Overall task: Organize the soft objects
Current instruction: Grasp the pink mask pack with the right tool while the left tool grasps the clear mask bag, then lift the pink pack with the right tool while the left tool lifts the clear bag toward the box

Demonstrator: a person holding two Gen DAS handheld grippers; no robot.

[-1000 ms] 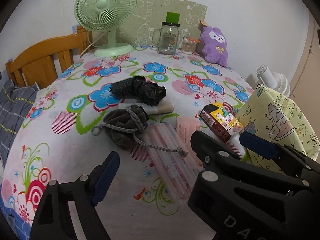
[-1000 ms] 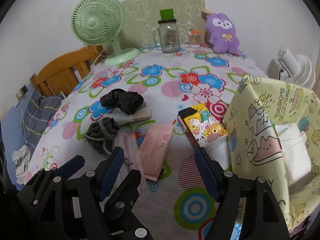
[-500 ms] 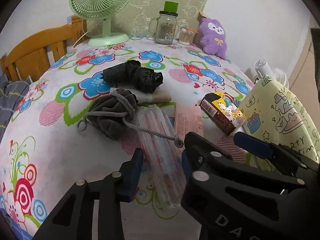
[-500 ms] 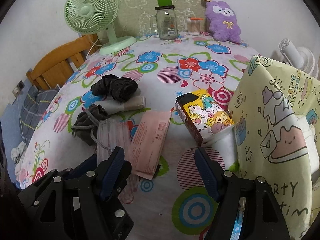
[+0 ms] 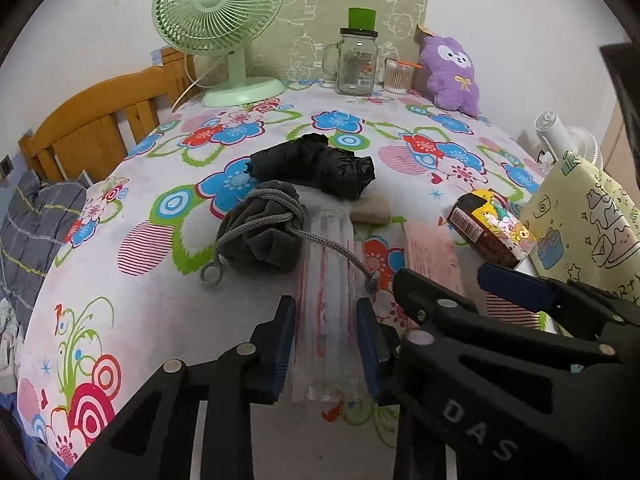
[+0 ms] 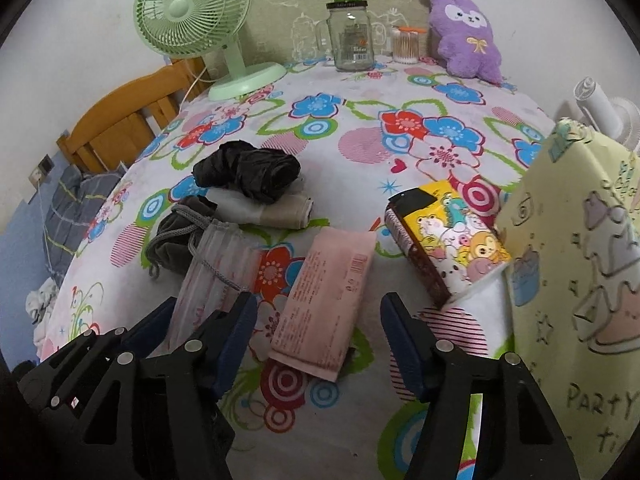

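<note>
A clear plastic pack of face masks [image 5: 326,300] lies on the floral tablecloth [image 5: 132,184], and my left gripper [image 5: 326,344] is shut on its near end. The pack also shows in the right wrist view [image 6: 212,276]. A grey drawstring pouch [image 5: 260,232] lies against the pack, its cord across it. A black crumpled cloth [image 5: 316,168] sits on a beige roll [image 6: 276,208]. My right gripper [image 6: 318,332] is open, its jaws on either side of a pink packet [image 6: 324,300]. A yellow cartoon bag [image 6: 576,272] stands at the right.
A cartoon-printed tissue box [image 6: 444,240] leans against the bag. At the back stand a green fan [image 5: 220,32], a glass mug jar [image 5: 356,60], a cotton swab jar [image 5: 398,76] and a purple plush [image 5: 452,72]. A wooden chair [image 5: 96,128] is at the left.
My left gripper moved forward over the mask pack and closed on its near end. My right gripper moved forward until its open jaws flank the pink packet.
</note>
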